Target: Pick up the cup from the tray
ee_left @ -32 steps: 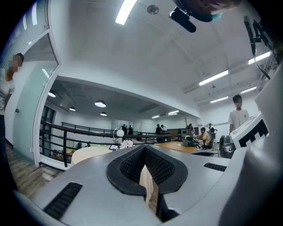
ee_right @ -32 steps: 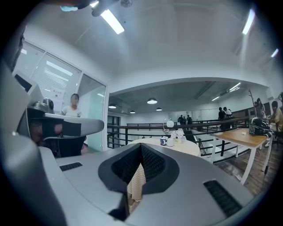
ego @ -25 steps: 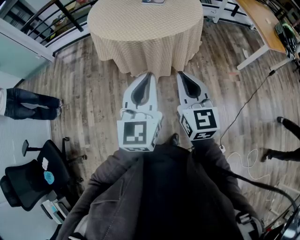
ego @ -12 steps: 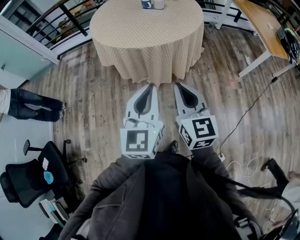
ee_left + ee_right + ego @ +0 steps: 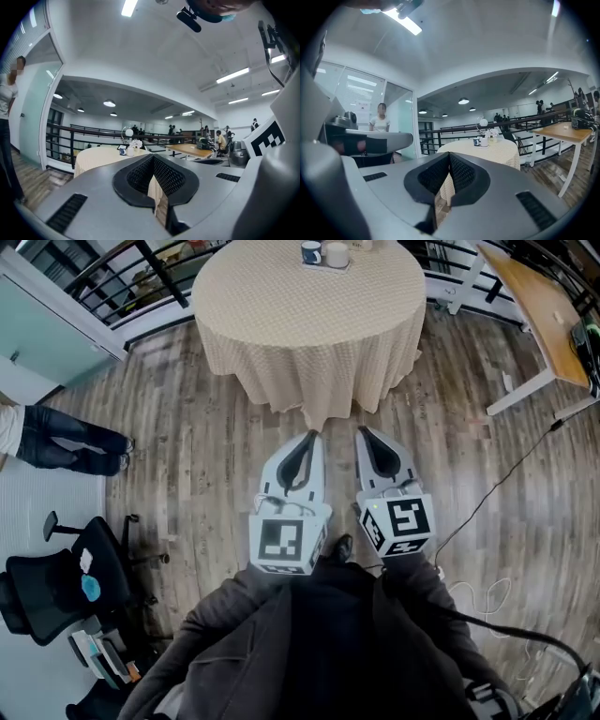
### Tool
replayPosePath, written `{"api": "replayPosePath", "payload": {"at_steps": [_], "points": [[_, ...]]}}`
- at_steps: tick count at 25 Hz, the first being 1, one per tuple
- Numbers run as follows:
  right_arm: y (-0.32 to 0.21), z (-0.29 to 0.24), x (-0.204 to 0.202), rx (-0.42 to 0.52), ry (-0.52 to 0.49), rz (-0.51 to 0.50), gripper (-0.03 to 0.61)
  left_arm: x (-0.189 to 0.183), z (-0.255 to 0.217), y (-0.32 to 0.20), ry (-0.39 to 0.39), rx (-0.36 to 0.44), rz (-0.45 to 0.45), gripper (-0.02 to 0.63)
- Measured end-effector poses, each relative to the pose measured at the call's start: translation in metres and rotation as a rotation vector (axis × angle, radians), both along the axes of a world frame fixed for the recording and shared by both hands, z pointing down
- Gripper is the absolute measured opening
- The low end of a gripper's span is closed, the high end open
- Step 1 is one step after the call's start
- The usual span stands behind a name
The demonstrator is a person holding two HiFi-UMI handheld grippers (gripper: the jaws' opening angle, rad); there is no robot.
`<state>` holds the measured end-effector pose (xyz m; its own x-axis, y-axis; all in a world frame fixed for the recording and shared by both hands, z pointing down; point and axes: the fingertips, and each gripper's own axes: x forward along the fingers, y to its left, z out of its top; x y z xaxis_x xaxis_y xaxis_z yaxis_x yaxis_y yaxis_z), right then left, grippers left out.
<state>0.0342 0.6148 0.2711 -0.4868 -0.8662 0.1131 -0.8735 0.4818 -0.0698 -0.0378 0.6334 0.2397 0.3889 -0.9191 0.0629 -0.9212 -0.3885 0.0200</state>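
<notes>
Barely begun: my left gripper (image 5: 311,435) & right gripper (image 5: 361,431) were both shut, jaws empty, well short of the desk (image 5: 309,324). Blue cup (image 5: 310,252) & white cup (image 5: 336,254) sat on the tray (image 5: 323,265) at its far side; approach, grab, lift all left.

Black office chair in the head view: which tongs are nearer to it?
Left. The left tongs are to the black office chair's right, higher in the picture; the right tongs are farther right still, beyond the left ones.

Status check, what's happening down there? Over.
Both shut, empty: left gripper, right gripper. On tray: blue cup, white cup, far side of table. Nothing in between.
</notes>
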Motion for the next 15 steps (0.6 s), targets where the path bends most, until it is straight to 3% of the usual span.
{"api": "replayPosePath", "payload": {"at_steps": [6,15], "points": [[-0.063,0.009,-0.004,-0.026,0.006,0.048,0.008,-0.007,0.005,-0.070,0.033,-0.002,0.038,0.005],[-0.160,-0.006,-0.046,-0.011,0.009,0.077,0.008,-0.044,-0.003,-0.165,0.048,0.009,0.089,0.005]]}}
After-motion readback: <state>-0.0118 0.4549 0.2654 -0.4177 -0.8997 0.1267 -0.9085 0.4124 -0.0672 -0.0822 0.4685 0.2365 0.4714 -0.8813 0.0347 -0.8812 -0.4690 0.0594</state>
